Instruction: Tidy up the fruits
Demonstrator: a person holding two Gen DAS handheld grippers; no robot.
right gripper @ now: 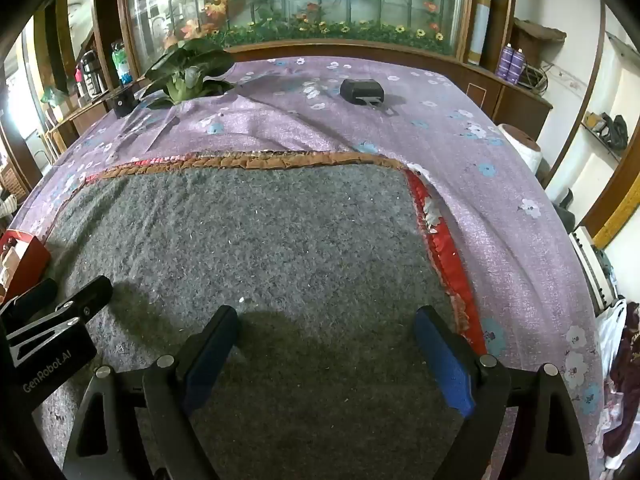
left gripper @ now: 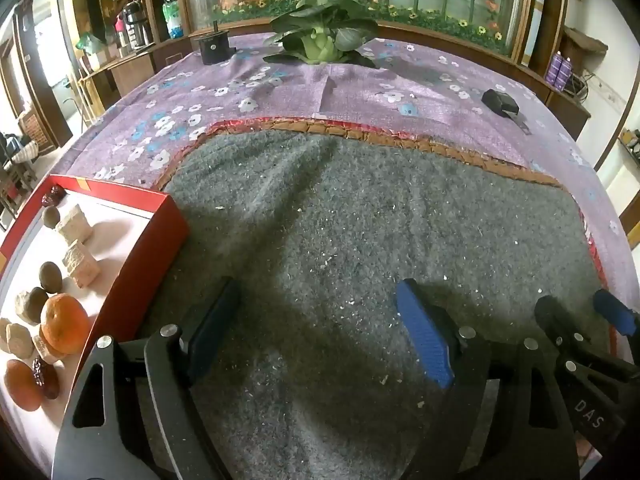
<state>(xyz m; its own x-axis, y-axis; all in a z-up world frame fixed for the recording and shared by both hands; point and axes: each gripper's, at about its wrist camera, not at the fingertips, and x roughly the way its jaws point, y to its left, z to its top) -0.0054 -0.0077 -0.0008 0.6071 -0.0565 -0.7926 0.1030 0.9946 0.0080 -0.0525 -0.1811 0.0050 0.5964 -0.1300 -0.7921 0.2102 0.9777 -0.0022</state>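
Note:
A red box [left gripper: 160, 216] with a white inside lies at the left of the grey mat [left gripper: 340, 220]. In it lie an orange [left gripper: 64, 324], a second orange [left gripper: 22, 386], brown round fruits [left gripper: 50, 277], red dates [left gripper: 46, 378] and pale blocks [left gripper: 82, 266]. My left gripper [left gripper: 320, 320] is open and empty above the mat, right of the box. My right gripper [right gripper: 328, 344] is open and empty above the mat; it shows in the left wrist view [left gripper: 580, 312] at the right edge. The box corner [right gripper: 28, 252] shows at the left of the right wrist view.
A purple flowered cloth [left gripper: 360, 88] covers the table. A leafy green vegetable [left gripper: 320, 40] and a small black box [left gripper: 214, 48] stand at the far side. A black object [left gripper: 500, 102] lies at far right. Wooden cabinets ring the table.

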